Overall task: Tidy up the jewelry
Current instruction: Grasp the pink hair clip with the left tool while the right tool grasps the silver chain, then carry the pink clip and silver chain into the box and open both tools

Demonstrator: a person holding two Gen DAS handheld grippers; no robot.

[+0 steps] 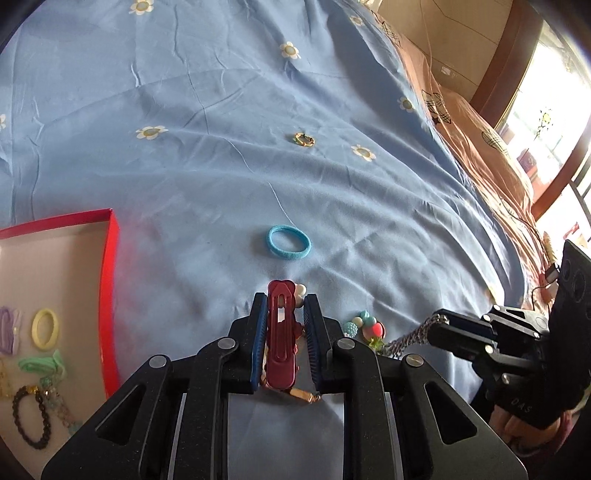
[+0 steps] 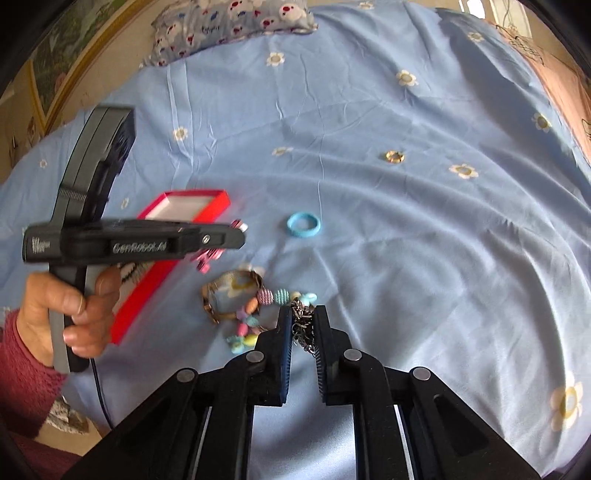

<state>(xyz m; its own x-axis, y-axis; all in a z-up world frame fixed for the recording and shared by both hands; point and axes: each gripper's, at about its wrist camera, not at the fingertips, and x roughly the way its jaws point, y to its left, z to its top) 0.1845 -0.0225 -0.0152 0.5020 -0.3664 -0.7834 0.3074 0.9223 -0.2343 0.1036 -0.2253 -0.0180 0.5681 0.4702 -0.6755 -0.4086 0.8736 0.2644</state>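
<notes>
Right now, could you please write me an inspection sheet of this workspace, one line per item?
Surface: blue bedsheet with daisy print, wrinkled.
Job's things: red box at left holds a yellow hair tie, a dark bead bracelet and more; blue hair tie and gold ring lie loose on the sheet; pastel bead bracelet lies near the box.
Clutter: nothing seen.
Grippers: left gripper, jaws shut on the red hair clip; right gripper, jaws shut on the metal chain.
Cables: black cable hangs below the left hand.
Surroundings: patterned pillow, orange quilt, bright window.
</notes>
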